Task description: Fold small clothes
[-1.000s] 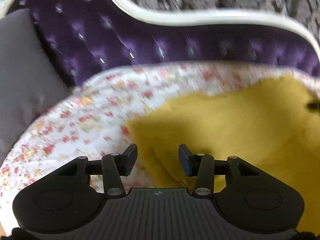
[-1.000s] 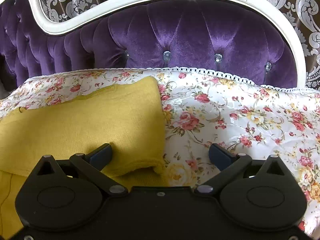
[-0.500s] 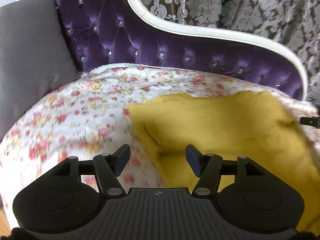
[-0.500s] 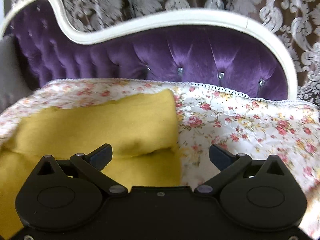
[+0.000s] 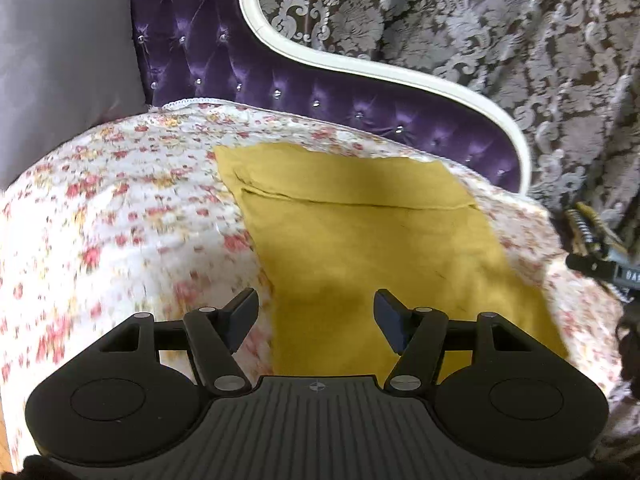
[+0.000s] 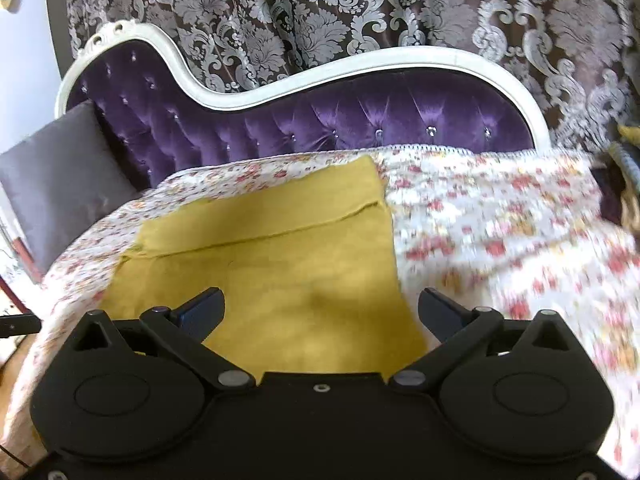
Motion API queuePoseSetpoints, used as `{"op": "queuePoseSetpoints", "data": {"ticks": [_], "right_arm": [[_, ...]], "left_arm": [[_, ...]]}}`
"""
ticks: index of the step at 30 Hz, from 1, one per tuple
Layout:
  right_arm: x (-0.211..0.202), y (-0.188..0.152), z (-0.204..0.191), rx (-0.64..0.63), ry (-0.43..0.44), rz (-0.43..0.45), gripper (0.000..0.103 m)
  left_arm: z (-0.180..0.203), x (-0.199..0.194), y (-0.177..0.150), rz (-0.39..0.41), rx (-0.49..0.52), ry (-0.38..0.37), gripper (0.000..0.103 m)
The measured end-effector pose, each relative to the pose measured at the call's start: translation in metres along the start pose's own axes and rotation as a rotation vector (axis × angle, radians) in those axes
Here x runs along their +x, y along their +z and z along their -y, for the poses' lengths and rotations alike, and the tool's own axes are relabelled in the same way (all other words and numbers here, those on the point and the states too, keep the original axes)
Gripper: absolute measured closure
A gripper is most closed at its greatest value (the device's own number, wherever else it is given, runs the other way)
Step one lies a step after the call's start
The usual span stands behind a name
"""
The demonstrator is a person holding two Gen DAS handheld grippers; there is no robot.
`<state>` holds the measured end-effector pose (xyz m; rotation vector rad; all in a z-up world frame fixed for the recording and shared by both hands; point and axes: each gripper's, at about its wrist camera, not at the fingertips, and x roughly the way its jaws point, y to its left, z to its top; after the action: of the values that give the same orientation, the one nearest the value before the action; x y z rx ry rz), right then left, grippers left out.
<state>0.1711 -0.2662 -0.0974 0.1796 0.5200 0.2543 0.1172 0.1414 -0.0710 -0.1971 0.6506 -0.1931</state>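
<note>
Left hand-held gripper [image 5: 316, 316]: jaws opening, nothing between them. Right hand-held gripper [image 6: 320, 310]: spread, empty. Both have pulled back from the yellow garment [image 5: 372, 240], which we find folded flat on the floral cover [image 5: 120, 208]; fold apparently complete.

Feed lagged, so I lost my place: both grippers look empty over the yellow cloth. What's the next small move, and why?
Probably lower both grippers to the near edge. The yellow cloth lies flat on the floral cover, its far edge folded over; the left gripper, jaws opening, and the open right gripper hold nothing.
</note>
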Motion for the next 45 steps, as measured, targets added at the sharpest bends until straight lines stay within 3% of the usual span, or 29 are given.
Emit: {"op": "queuePoseSetpoints", "data": {"ticks": [10, 15, 24, 26, 29, 31, 32, 33, 35, 37, 39, 45], "right_arm": [[-0.047, -0.048, 0.013, 0.111, -0.008, -0.041, 0.001], [-0.039, -0.06, 0.024, 0.137, -0.027, -0.05, 0.001], [-0.009, -0.067, 0.048, 0.161, -0.112, -0.043, 0.001], [-0.001, -0.07, 0.056, 0.174, -0.09, -0.071, 0.002], [0.01, -0.076, 0.069, 0.228, -0.03, -0.106, 0.014], [0.01, -0.079, 0.069, 0.215, -0.024, -0.099, 0.015], [0.01, -0.078, 0.068, 0.203, -0.029, -0.101, 0.021], [0.009, -0.078, 0.067, 0.188, -0.036, -0.104, 0.037], [0.007, -0.078, 0.068, 0.179, -0.037, -0.118, 0.058], [0.008, -0.078, 0.072, 0.2, -0.025, -0.133, 0.067], [0.007, -0.079, 0.075, 0.216, -0.009, -0.145, 0.088], [0.004, -0.083, 0.07, 0.226, 0.049, -0.147, 0.089]], "left_arm": [[0.01, -0.027, -0.047, -0.046, -0.03, -0.026, 0.04], [0.006, -0.015, -0.062, -0.081, -0.07, -0.002, 0.04], [0.01, -0.006, -0.07, -0.085, -0.03, 0.027, 0.04], [0.012, -0.005, -0.07, -0.087, -0.028, 0.026, 0.04], [0.014, -0.003, -0.07, -0.087, -0.021, 0.026, 0.04], [0.016, -0.002, -0.07, -0.089, -0.015, 0.031, 0.04], [0.017, -0.001, -0.07, -0.09, -0.014, 0.034, 0.04], [0.018, -0.001, -0.07, -0.09, -0.013, 0.037, 0.04], [0.019, 0.0, -0.07, -0.092, -0.005, 0.043, 0.039], [0.021, 0.0, -0.07, -0.095, 0.008, 0.049, 0.039], [0.022, 0.0, -0.071, -0.099, 0.016, 0.052, 0.039], [0.025, -0.004, -0.074, -0.105, 0.009, 0.06, 0.039]]}}
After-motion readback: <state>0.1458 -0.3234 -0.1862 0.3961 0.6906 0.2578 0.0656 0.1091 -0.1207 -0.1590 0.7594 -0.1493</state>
